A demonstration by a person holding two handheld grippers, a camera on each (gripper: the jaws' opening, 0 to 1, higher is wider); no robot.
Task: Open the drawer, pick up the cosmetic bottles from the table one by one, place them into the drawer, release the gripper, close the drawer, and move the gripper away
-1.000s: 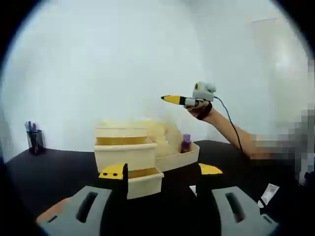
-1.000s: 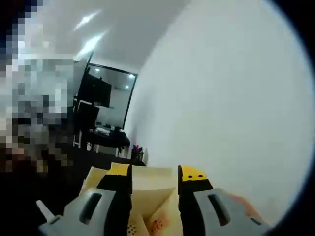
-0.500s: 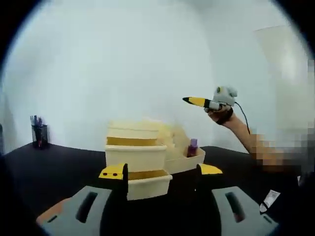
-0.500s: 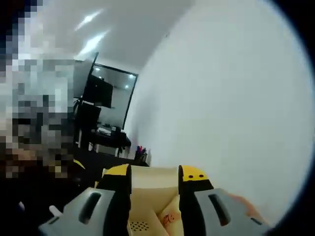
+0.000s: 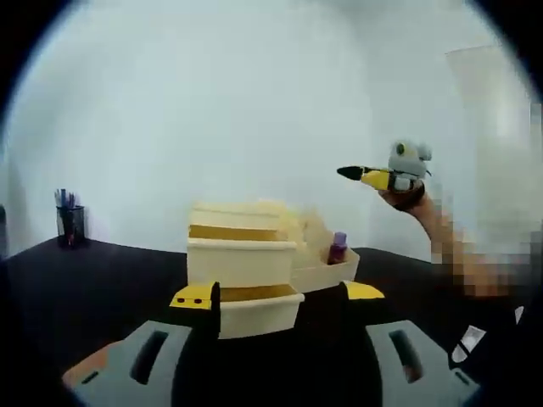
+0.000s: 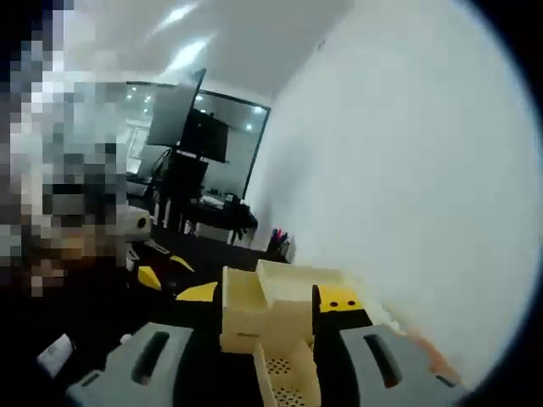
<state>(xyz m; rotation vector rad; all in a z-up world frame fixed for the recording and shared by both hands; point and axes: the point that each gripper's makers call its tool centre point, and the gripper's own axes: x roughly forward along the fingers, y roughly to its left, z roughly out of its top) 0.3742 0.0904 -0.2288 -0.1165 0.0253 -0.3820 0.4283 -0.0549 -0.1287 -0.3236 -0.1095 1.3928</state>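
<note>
The cream drawer unit stands on the black table, its lowest drawer pulled out a little. A purple cosmetic bottle stands upright in the cream tray attached at its right. My left gripper is open and empty, low in front of the unit. A hand holds my right gripper high in the air to the right of the unit. In the right gripper view the right gripper is open with nothing held, above the drawer unit and the perforated tray.
A pen holder stands far left on the table. A white tube lies at the right near the person's arm. Beyond the table the right gripper view shows desks with monitors, a white roll and the pen holder.
In the left gripper view the raised right gripper has drifted right and slightly up. The right gripper view has tipped down, bringing the drawer unit and tray into fuller sight.
</note>
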